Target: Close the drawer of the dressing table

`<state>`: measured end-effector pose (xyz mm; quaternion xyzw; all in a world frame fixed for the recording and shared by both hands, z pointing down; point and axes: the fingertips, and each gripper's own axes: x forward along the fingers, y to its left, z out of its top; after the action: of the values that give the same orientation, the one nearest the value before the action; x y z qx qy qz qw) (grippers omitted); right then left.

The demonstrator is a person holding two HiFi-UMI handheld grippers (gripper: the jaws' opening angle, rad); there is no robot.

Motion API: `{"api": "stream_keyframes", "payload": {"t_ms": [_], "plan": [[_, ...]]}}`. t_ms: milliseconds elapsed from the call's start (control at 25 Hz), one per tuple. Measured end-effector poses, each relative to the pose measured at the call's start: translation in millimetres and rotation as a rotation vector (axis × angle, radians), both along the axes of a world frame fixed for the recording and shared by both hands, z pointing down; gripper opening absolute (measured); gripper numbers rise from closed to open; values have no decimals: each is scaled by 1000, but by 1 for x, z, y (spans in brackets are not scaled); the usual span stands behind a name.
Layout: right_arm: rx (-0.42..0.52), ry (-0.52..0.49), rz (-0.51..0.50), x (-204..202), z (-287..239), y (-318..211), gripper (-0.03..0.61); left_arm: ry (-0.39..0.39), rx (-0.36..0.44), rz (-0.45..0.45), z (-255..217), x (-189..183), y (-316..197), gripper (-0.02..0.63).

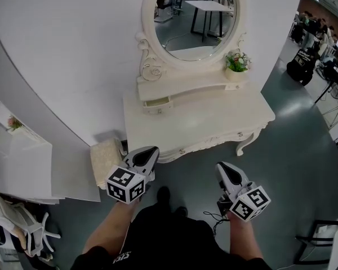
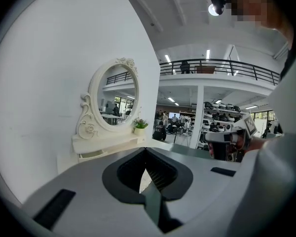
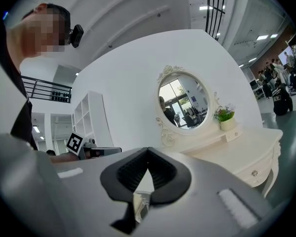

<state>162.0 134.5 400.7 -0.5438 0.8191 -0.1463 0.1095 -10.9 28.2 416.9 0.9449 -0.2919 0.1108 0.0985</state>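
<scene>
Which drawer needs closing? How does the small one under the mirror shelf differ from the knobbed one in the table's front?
The small drawer stands partly pulled out from under the mirror shelf; the front drawer sits flush, so it looks shut. The small drawer rests on top of the tabletop, towards its left; the front drawer hangs below the tabletop's edge. Both are cream white.

Cream-white dressing table (image 1: 214, 122) w/ carved, curved legs stands against the white wall (image 1: 73, 66), oval mirror (image 1: 194, 16) upright at the back. 1 small drawer (image 1: 158, 103), under the left end of the raised shelf (image 1: 197, 88) below the mirror, sticks out a bit, i.e. partly open.
</scene>
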Motion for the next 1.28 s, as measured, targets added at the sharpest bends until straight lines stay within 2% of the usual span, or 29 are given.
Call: {"api": "stream_keyframes", "payload": {"t_ms": [240,520,680,1000,1280], "plan": [[-16,17,-4,3,1,-20,11,25,-9,2,3,8,-23,5],[-15,57,45,32,-12,-60,11,75,44,-39,-8,20,-80,5],[-38,65,52,42,-10,-105,11,80,34,-46,-3,27,-123,5],[-51,93,1,29,-16,-218,11,66,19,-58,4,23,-225,5],[-91,93,-23,14,-7,-278,11,38,-16,-60,20,14,-279,5]]}}
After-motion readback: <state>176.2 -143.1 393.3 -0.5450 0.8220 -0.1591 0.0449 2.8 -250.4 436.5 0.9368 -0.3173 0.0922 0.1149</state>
